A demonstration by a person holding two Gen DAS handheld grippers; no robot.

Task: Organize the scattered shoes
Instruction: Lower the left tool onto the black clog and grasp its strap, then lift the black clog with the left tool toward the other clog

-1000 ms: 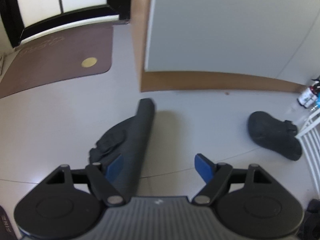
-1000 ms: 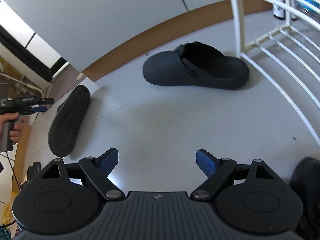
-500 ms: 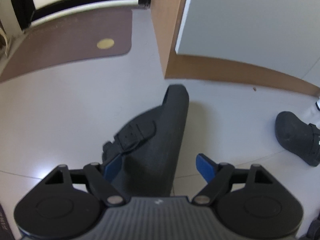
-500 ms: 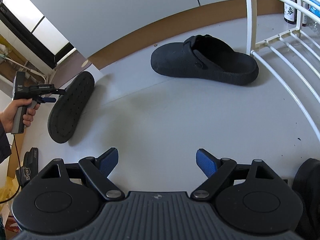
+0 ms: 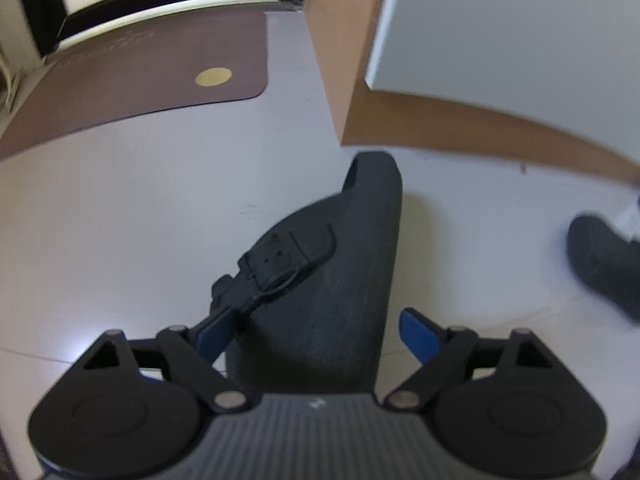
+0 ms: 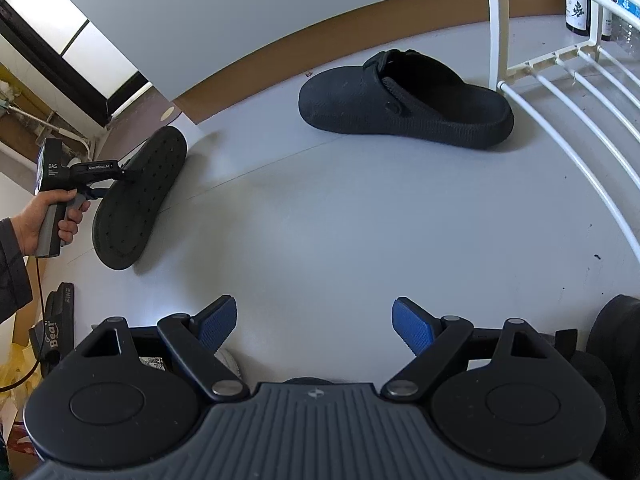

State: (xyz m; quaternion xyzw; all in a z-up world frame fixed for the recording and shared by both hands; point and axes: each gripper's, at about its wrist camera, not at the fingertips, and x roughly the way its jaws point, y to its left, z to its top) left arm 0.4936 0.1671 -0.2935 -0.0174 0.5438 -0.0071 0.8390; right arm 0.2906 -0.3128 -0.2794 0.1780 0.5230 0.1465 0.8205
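Observation:
A black clog (image 5: 332, 280) lies on its side on the pale floor, its sole turned right and its buckle strap facing left. My left gripper (image 5: 316, 334) is open, with the clog between its blue fingers. The right wrist view shows the same clog's sole (image 6: 138, 204) with the left gripper (image 6: 100, 176) at it. The matching black clog (image 6: 404, 100) stands upright by the white rack; it also shows in the left wrist view (image 5: 600, 260). My right gripper (image 6: 314, 326) is open and empty above bare floor.
A white wire rack (image 6: 560, 80) with bottles (image 6: 578, 0) stands at the right. A wall corner with brown skirting (image 5: 340, 92) is just beyond the tipped clog. A brown mat (image 5: 140, 80) lies at the far left. Other dark shoes (image 6: 612, 344) and a slide (image 6: 56, 328) lie near me.
My left gripper has moved forward until the tipped clog sits between its open fingers. My right gripper has shifted slightly, and both clogs now sit further right in its view.

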